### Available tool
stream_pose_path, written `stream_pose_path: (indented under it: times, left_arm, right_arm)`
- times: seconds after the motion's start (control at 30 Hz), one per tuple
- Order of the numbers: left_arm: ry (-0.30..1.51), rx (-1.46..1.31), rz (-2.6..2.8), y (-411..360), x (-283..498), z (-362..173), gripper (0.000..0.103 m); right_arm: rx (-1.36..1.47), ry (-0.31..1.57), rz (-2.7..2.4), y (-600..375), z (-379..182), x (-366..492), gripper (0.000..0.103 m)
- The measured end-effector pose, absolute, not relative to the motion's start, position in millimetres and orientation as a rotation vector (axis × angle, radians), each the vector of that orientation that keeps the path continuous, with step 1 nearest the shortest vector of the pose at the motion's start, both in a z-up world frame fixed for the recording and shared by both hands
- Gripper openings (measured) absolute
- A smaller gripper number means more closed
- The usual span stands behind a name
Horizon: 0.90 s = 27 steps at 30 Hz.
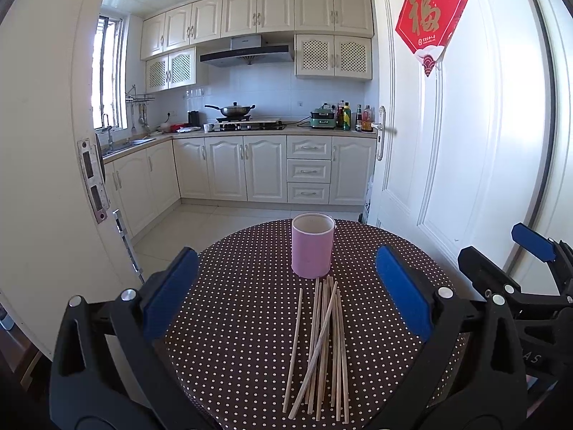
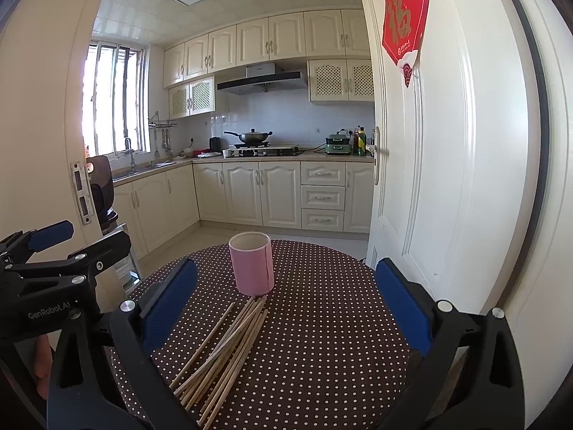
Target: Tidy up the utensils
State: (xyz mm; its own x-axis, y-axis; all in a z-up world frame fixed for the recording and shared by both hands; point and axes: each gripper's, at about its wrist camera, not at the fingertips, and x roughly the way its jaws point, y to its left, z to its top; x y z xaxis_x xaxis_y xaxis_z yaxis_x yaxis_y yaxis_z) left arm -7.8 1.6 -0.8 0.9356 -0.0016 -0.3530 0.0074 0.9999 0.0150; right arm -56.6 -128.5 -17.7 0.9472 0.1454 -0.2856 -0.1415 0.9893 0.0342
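Chopsticks lie loose just before the pink cup (light, stiff, apt to roll); pinch one mid-length. Both the left gripper and right gripper gape empty.

Round table covered in dark brown cloth with a regular pattern of small white dots. Cup: pale pink outside, off-white inside. Chopsticks: plain light tan wood. Left gripper and right gripper: black frames, blue pads on the fingers, silver bolt heads. Door: white, bearing a red diamond-shaped hanging with a gold character. Kitchen cabinets: cream, some upper doors with lattice panels. Wall tiles: white.
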Motion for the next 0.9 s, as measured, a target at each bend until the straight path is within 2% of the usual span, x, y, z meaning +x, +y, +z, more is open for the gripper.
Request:
stream_pose_path:
  times: [0.9]
  left_arm:
    - [0.364, 0.020, 0.005, 2.1, -13.0, -2.5, 0.097]
  right_arm:
    - [0.015, 0.315, 0.151, -126.9, -18.2, -55.7, 0.096]
